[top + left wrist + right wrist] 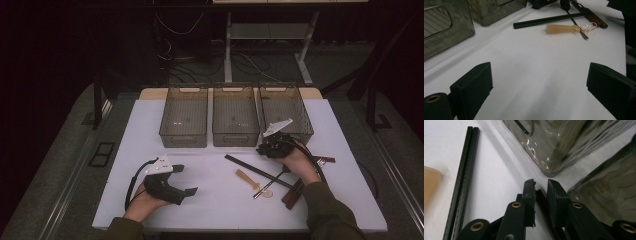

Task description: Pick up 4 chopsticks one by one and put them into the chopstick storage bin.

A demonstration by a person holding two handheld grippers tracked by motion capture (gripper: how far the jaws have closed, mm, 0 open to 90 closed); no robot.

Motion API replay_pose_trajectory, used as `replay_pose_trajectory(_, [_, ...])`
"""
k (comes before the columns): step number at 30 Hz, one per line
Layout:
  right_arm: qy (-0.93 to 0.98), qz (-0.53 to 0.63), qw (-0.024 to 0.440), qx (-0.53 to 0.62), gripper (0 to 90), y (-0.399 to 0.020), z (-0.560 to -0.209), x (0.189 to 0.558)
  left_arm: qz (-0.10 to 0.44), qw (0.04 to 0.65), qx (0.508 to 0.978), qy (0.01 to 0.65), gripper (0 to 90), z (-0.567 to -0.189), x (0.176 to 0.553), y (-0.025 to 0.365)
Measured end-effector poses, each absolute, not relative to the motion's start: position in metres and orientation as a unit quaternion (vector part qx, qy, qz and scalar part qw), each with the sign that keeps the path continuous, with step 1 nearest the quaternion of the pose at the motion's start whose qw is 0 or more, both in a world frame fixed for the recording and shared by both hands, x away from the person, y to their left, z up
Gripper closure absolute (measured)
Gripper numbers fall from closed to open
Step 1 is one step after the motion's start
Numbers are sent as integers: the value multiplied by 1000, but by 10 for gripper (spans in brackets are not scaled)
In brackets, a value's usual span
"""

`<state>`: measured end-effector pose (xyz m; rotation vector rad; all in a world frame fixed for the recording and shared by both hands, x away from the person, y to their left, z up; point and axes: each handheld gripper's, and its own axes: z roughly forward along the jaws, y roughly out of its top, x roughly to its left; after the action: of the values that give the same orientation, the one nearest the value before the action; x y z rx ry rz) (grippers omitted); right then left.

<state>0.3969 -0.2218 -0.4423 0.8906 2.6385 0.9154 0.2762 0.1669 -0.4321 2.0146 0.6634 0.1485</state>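
1. Desk (150,125): white top. Three smoky clear bins sit in a row along the far edge: left bin (183,116), middle bin (235,115), right bin (285,111).
2. Left gripper (186,179): held in the left hand (145,200) near the front-left of the desk, above bare top. Jaws spread wide, nothing between them. In the left gripper view the two black jaws stand well apart over white surface.
3. Right gripper (264,148): held in the right hand (297,162), just in front of the gap between the middle and right bins. In the right gripper view (541,182) the jaws are narrow, a thin gap left. A dark thin stick (544,205) lies under that gap; cannot tell whether it is pinched.
4. Black chopsticks (257,171): a pair lying side by side, slanting across the front-right part of the desk.
5. Tan spoon (247,179): flat handle, just beside the chopsticks on the near side.
6. Brown-handled utensils (295,192): lie near the right edge, partly under the right forearm; kind unclear.
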Motion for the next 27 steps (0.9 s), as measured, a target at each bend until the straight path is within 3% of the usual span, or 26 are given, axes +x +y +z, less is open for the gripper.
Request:
replay_pose_trajectory(5, [896,305,111,303,769,-220,-442,399,61,486,828,274,61,-432,276,167])
replay_pose_trajectory(11, [890,319,111,307,664,-224,-436,393,60,486,828,272,61,-432,276,167])
replay_pose_trajectory(16, [885,341,112,296,628,-228,-421,380,60,484,829,272,61,-433,277,167])
replay_pose_trajectory(24, [872,372,110,299,618,-250,-404,365,58,482,832,269,61,-433,275,166])
replay_pose_trajectory(27, [864,379,113,312,663,-270,-400,357,58,481,832,270,61,-433,276,166])
